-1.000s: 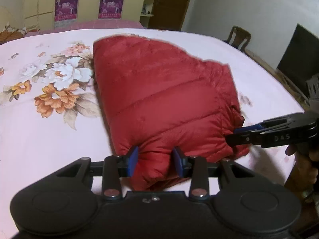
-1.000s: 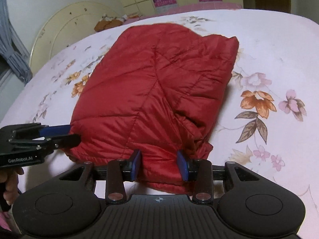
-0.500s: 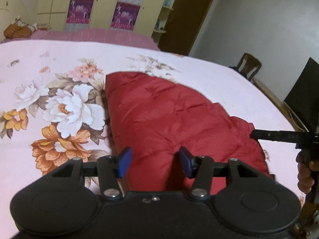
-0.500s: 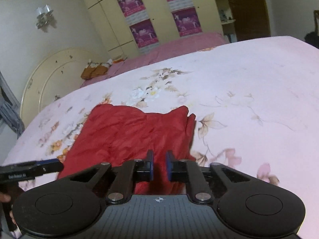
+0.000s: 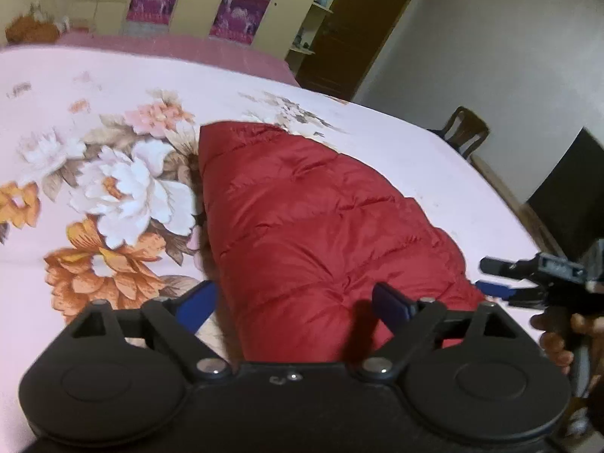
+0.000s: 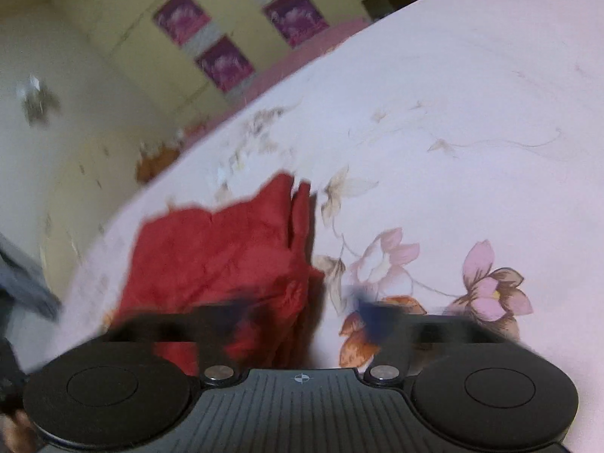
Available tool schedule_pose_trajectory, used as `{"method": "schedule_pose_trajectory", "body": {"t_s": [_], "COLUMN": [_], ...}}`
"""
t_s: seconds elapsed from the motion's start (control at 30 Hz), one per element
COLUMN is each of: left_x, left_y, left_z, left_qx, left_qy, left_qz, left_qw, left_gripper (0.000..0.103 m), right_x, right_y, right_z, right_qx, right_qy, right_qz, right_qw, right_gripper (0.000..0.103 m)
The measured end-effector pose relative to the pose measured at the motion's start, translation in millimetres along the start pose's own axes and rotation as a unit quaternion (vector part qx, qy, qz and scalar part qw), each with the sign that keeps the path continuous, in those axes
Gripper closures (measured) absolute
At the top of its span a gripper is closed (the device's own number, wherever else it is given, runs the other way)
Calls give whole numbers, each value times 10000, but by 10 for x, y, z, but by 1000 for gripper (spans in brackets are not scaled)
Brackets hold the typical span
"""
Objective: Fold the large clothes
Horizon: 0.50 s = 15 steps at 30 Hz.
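Observation:
A red quilted down jacket (image 5: 309,226) lies folded into a thick bundle on the flowered pink bed sheet (image 5: 94,120). My left gripper (image 5: 298,304) hangs over the bundle's near end, its jaws opening wide; the jacket lies between the blue pads but they do not press on it. In the right wrist view the jacket (image 6: 226,249) is blurred. My right gripper (image 6: 302,321) is also opening, its jaws spread over the jacket's right edge and the sheet, gripping nothing. The right gripper (image 5: 502,279) also shows at the left wrist view's right edge, held by a hand.
The bed sheet (image 6: 453,132) stretches far to the right of the jacket. A wooden chair (image 5: 466,130) and a dark screen (image 5: 566,204) stand past the bed's right side. Yellow cupboards (image 5: 188,0) with purple posters and a brown door (image 5: 358,30) line the back wall.
Both grippers let go of the jacket's near edge and drew back. The left jaws widened steadily. The right jaws shut, then spread wide, and that view rolled and blurred.

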<state>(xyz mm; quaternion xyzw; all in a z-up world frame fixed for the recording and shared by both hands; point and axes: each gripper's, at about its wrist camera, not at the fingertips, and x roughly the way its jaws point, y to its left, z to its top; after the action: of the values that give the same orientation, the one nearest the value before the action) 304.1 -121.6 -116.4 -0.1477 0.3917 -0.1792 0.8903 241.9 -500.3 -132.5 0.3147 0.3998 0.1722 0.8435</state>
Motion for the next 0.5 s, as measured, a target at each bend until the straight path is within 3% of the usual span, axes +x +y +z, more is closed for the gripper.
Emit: {"method": "schedule_pose_trajectory", "body": {"t_s": [0.07,0.1,0.13,0.27,0.33,0.4,0.5], "left_x": [74,104,131,193,174,152,119], "left_y": [110,145,174,274,295,306,316], "left_z": [29,31,30,19,16,15,21], "left_qx": [-302,-379,-440,-617,-632,-656,-650], "left_qy": [118,148,170,218,198,187,194], "left_qz": [-358,-459,-514,-600,-572,-560,-588], "left_qw": [9988,9981,9976,9960,9962,9961,9960], "left_gripper": [15,17,17,19,20,20,20], "right_x": [71,135,196,374,446,487,444], "right_y": [-41,-55,-60,-70,23,129,106], "right_z": [44,55,71,78,67,42,32], "right_qx": [124,155,173,269,94,-211,-184], "right_qy": [247,409,538,710,729,708,650], "right_qz": [132,202,203,228,253,121,0], "right_qw": [9995,9988,9982,9969,9970,9972,9977], "right_gripper": [34,52,59,59,67,67,66]}}
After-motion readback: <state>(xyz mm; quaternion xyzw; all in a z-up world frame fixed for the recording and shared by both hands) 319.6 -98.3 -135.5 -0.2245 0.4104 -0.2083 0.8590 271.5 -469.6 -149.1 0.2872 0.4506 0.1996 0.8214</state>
